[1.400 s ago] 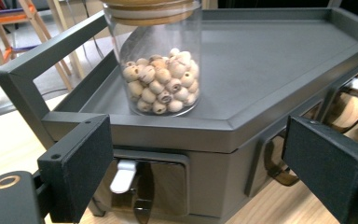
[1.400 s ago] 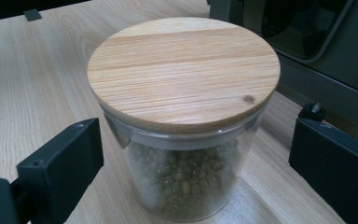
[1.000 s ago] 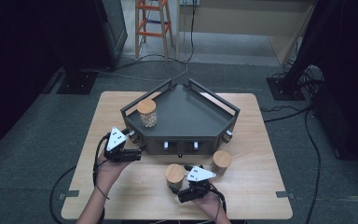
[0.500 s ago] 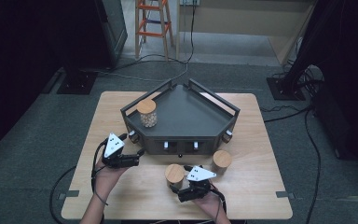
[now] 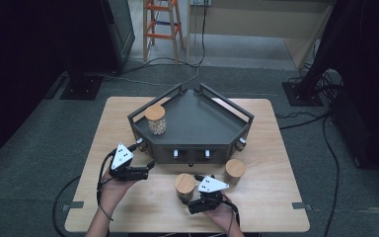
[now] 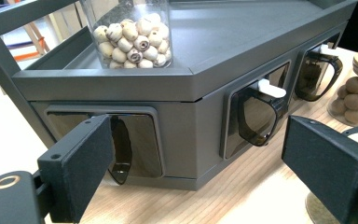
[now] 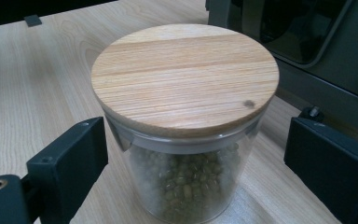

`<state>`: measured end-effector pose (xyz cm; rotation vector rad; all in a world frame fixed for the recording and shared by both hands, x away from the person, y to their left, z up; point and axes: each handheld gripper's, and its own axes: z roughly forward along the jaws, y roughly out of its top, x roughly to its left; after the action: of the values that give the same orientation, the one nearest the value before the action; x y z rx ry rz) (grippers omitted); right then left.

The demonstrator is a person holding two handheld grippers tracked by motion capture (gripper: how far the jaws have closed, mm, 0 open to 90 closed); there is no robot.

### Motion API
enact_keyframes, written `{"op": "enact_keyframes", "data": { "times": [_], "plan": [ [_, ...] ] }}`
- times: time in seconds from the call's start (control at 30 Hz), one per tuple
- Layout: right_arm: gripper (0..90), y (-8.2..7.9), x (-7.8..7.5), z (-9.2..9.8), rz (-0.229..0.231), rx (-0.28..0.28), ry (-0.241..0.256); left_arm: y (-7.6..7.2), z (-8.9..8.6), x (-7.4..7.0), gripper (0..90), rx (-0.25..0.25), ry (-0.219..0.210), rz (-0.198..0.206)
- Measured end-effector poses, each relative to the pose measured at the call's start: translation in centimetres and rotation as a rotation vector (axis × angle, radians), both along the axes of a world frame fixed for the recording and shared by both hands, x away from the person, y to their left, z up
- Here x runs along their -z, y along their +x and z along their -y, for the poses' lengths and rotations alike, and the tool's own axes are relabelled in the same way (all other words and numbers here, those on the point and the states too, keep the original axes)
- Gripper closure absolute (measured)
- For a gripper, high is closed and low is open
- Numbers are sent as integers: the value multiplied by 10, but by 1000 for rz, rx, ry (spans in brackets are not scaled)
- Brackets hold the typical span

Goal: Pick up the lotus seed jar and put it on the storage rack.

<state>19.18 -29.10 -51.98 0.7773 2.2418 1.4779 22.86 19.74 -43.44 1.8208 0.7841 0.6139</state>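
Right gripper (image 5: 191,197) gapes wide around the bean jar (image 7: 184,140), not touching; left gripper (image 5: 148,169) wide open, empty.

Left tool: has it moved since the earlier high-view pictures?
Yes. The left tool has pulled back from the grey tray's front left corner toward the table's near edge.

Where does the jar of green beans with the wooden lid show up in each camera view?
High view: the bean jar stands low centre on the table, just left of the right tongs.
Left gripper view: I cannot tell; the jar at the right edge holds brown balls.
Right gripper view: the jar sits centre, between the open tongs.
Shared landmark: the grey corner shelf.
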Motion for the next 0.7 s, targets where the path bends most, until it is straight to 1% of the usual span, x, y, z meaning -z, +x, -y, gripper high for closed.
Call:
{"op": "enact_keyframes", "data": {
  "times": [0.27,0.33,0.4,0.5,0.53,0.63,0.7],
  "plan": [
    [58,-5,0,-4,25,18,-19,-1,-4,1,89,-14,-8,-1],
    [58,-6,0,-5,28,18,-22,-1,-6,3,89,-19,-24,-5],
    [58,-6,0,-6,30,22,-26,-2,-8,3,89,-26,-31,-3],
    [59,-6,-1,-6,27,25,-27,-3,-9,4,89,-28,-26,-1],
    [59,-6,-1,-6,19,27,-26,-3,-9,4,89,-29,-24,-1],
    [59,-4,-2,-6,0,33,-24,-4,-10,5,89,-34,-33,-1],
    [58,-4,-3,-6,2,30,-29,-4,-11,6,89,-36,-34,-1]
  ]
}}
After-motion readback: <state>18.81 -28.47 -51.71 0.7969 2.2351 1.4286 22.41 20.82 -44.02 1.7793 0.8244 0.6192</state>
